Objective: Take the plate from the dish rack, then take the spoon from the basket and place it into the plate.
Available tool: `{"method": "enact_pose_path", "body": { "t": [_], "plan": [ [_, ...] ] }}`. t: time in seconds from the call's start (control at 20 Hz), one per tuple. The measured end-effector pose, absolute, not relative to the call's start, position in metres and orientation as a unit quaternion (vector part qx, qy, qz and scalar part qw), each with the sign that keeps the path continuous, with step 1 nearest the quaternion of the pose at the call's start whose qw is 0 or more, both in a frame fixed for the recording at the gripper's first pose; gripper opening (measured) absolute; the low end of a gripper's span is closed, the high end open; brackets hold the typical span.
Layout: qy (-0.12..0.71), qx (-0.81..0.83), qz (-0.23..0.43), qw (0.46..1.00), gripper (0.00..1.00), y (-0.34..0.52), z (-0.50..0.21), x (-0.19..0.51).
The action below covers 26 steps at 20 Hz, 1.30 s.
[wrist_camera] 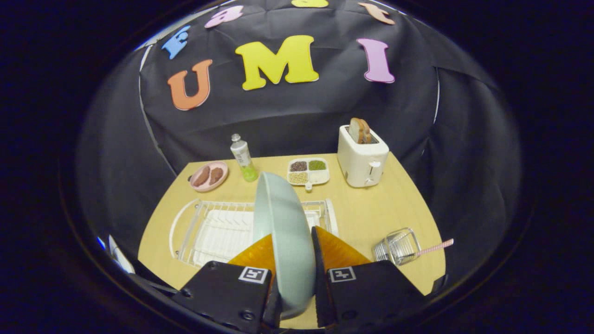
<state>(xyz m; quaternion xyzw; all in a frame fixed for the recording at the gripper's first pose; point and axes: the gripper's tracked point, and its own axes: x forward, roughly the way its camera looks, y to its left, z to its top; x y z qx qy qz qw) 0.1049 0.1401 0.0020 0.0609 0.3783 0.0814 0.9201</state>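
— Plate, pale blue-green and round [284, 241]: where is it?
— Lower centre, standing on edge, clamped between the orange fingers [334, 253] of the gripper [291, 260], jaws narrowed to its thickness.
— Anything hidden?
— Its bottom rim, behind the fingers; it covers part of the white wire dish rack [218, 229].
— Orientation?
— Long axis upright, rim tilted slightly left.

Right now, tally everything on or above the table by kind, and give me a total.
Plates: 2, the grey-green plate clamped between the gripper fingers, and the pink plate
Bottle: 1
Divided tray: 1
Toaster: 1
Dish rack: 1
Basket: 1
Spoon: 1
Total: 8
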Motion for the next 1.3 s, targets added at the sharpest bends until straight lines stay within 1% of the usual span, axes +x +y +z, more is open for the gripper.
{"method": "enact_pose_path", "body": {
  "t": [0.1,0.2,0.45,0.75,1.0,1.15,1.25,1.3],
  "plan": [
    [0.366,0.086,0.096,0.922,0.34,0.125,-0.011,0.071],
    [0.361,0.106,0.096,0.922,0.34,0.11,-0.034,0.042],
    [0.373,0.158,0.113,0.907,0.34,0.089,-0.09,-0.012],
    [0.418,0.249,0.105,0.868,0.34,0.077,-0.164,-0.036],
    [0.441,0.319,0.095,0.833,0.35,0.074,-0.209,-0.039],
    [0.439,0.344,0.113,0.823,0.36,0.08,-0.208,-0.034],
    [0.424,0.33,0.114,0.836,0.42,0.077,-0.205,-0.028],
    [0.418,0.32,0.114,0.843,0.49,0.076,-0.204,-0.027]
  ]
}}
